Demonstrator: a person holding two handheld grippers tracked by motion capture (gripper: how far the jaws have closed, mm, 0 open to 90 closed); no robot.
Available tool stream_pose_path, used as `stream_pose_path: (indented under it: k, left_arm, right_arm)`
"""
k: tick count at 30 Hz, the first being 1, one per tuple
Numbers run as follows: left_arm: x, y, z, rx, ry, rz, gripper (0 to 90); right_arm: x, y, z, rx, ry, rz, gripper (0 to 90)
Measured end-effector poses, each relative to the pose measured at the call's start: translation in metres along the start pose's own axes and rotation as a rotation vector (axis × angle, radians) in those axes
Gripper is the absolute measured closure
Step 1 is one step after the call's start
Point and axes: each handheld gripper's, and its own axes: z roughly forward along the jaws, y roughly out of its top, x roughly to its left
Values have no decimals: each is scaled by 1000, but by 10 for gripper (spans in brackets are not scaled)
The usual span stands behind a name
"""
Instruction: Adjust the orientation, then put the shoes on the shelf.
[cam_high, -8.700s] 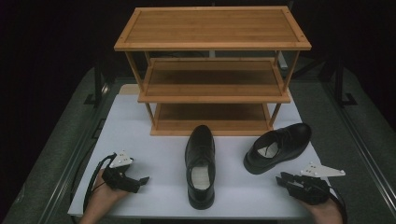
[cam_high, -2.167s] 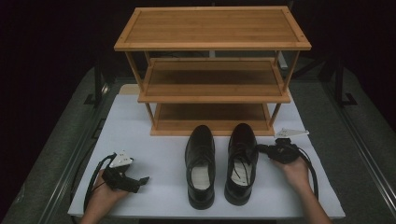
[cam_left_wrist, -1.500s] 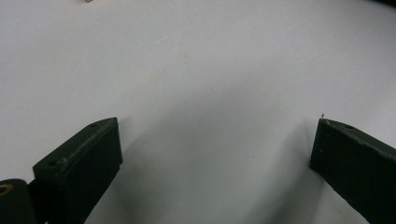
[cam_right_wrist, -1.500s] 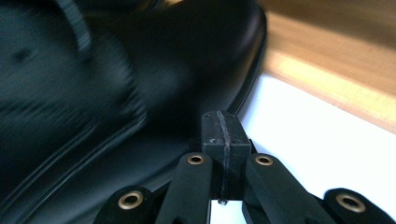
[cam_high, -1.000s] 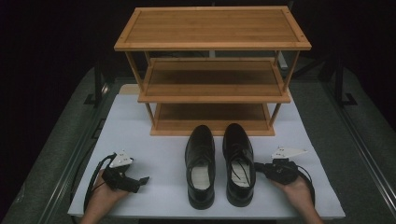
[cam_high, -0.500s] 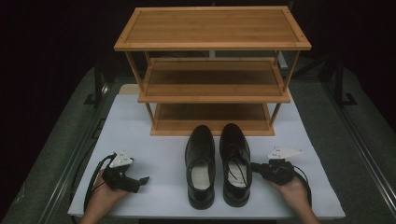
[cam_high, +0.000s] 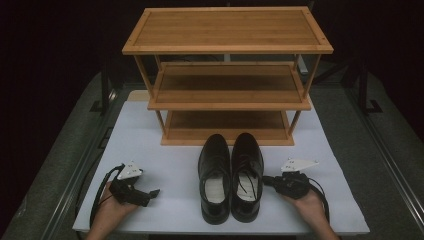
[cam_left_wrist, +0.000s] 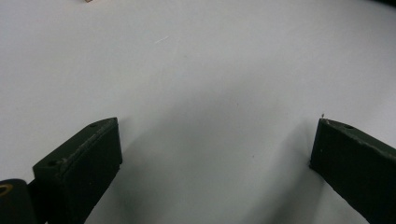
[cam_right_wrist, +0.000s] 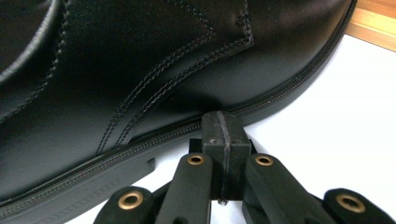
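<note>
rack (cam_high: 227, 75): three tiers, far end of table (cam_high: 165, 165)
shoes (cam_high: 231, 177): side by side, toes just short of rack's front
right gripper (cam_right_wrist: 223, 128): jaws pressed together, tips against right shoe's sole edge
left gripper (cam_high: 155, 192): jaws spread, left of shoes

Left gripper (cam_high: 150, 193): black body, grey three-cornered plate on top with small dark holes, black cable looping at its left; thick black rectangular jaw pads with small screw holes. Right gripper (cam_high: 267, 181): black linkage arms, brass-coloured rivets, matching grey plate, black cable. Bare forearms.
</note>
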Motion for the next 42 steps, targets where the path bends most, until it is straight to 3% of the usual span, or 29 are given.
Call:
stream_pose_path:
  k: [14,23,27,35,39,40,42]
  left_arm:
    - [0,0,0,0,0,1,13]
    - [0,1,-1,1,1,-2,15]
    - [-3,5,-1,4,0,-3,15]
    - [-14,28,-8,-25,-54,-10,16]
    - [-21,43,-15,-82,-93,-20,16]
    - [-23,51,-19,-120,-130,-33,16]
    - [-26,58,-22,-137,-160,-29,129]
  right_arm:
    - [0,3,1,4,12,-8,900]
    - [-3,8,-14,-51,-18,-4,899]
    - [-4,10,-20,-60,-32,2,832]
    - [-3,19,-36,-71,-51,-11,641]
    - [0,26,-44,-79,-47,-19,594]
    - [1,27,-45,-84,-44,-19,576]
    - [4,33,-50,-90,-42,-19,524]
